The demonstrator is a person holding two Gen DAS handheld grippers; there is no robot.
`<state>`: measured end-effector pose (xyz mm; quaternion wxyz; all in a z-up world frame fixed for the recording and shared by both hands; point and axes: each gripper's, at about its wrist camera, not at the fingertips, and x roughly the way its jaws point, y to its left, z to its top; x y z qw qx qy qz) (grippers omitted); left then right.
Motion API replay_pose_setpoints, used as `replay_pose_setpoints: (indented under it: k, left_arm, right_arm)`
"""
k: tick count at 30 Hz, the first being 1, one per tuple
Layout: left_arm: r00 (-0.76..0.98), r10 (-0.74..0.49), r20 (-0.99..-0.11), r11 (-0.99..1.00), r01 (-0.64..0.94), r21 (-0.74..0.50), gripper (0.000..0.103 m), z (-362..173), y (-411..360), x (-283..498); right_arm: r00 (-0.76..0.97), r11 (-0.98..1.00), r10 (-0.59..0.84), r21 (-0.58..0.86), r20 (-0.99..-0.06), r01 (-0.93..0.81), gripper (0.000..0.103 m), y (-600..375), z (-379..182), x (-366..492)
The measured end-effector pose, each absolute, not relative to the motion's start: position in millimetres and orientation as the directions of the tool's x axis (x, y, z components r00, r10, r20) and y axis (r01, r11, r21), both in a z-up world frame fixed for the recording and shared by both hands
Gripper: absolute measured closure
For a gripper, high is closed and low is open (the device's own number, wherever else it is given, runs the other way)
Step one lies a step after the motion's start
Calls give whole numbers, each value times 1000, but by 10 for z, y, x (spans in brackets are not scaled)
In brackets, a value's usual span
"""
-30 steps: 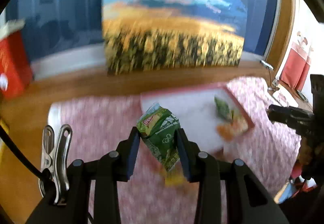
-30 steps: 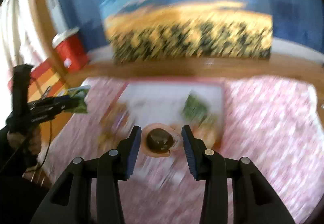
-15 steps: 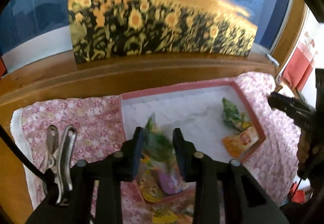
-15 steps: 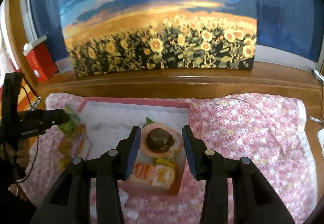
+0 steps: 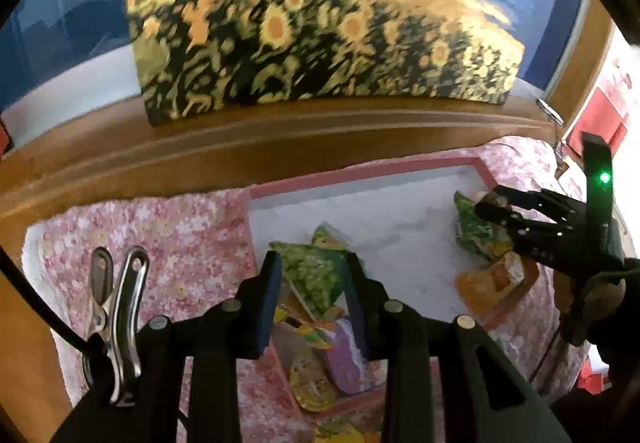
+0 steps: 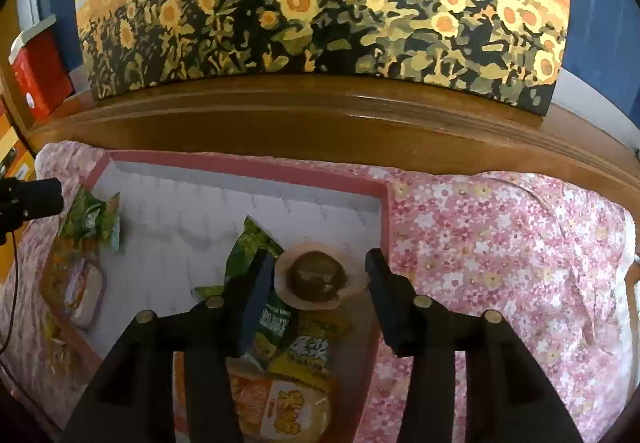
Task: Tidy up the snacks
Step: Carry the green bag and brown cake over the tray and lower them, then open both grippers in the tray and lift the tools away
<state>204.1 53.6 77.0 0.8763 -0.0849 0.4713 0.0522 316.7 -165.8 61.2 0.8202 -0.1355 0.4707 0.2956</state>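
The left hand-held gripper (image 5: 310, 279) pinches a crinkled green snack packet (image 5: 312, 271) over the pink-rimmed white tray (image 5: 360, 171). The right hand-held gripper (image 6: 320, 277) has just been opening, its jaws parted around a round brown pastry in clear wrap (image 6: 318, 275), pads apart from it

You are working in what looks like a lived-in home room: a sunflower painting (image 6: 320, 15) leans against a blue wall (image 6: 600, 23) on a polished wooden ledge (image 6: 320, 123), a pink floral cloth (image 6: 500, 243) covers the surface below, and a red box (image 6: 38, 79) sits at the side.
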Motion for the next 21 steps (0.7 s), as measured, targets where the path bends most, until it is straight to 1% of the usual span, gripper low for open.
replay_pose_setpoints:
  k: [2,4,5,6,7,8,9,11,12,14,16,19,21]
  left_arm:
    - [556,19,-831,987,-142,-72,71,803,506,2084]
    - [522,36,-852,988,-146,-47,71,776,518,2207]
    - [505,28,-863,987,-148,-55,74,744,539,2250]
    - [495,7,-869,988,-139,-71,79,708,549,2303]
    - [487,-10,-874,989,-122,-80,82,676,541,2341]
    - [466,-23,-884,993,-96,-76,85,631,523,2372]
    - [443,-18,-896,996,-70,-55,90,582,501,2393]
    - [425,-30,-905,998,-43,-53,93,516,511,2401]
    - [423,-42,-905,997,-40,-65,93,505,533,2407]
    - [413,-43,-910,997,-40,-65,93,479,586,2445]
    - [408,-14,-913,999,-29,-28,93,459,620,2496]
    - [397,-18,-918,999,-19,-28,93,449,712,2552]
    - [402,-14,-915,1000,-4,-17,93,479,708,2552]
  right_arm:
    - [394,791,359,52,-846,-609,47,-1657,693,3144]
    - [425,798,377,55,-823,-601,47,-1659,798,3124]
    - [450,804,391,61,-803,-591,47,-1681,865,3117]
    - [469,806,418,80,-778,-586,47,-1712,923,3116]
    - [474,804,442,101,-762,-586,48,-1738,954,3122]
    - [470,800,454,114,-757,-589,63,-1751,963,3133]
    - [451,793,461,127,-764,-597,83,-1756,949,3153]
    - [409,778,456,131,-790,-615,93,-1766,897,3153]
    - [388,768,457,136,-800,-625,96,-1755,862,3126]
    - [359,768,446,144,-820,-624,97,-1768,771,3110]
    - [347,783,437,161,-830,-601,97,-1780,703,3117]
    - [328,812,437,211,-837,-545,97,-1841,611,3161]
    - [322,810,451,231,-833,-538,97,-1863,626,3187]
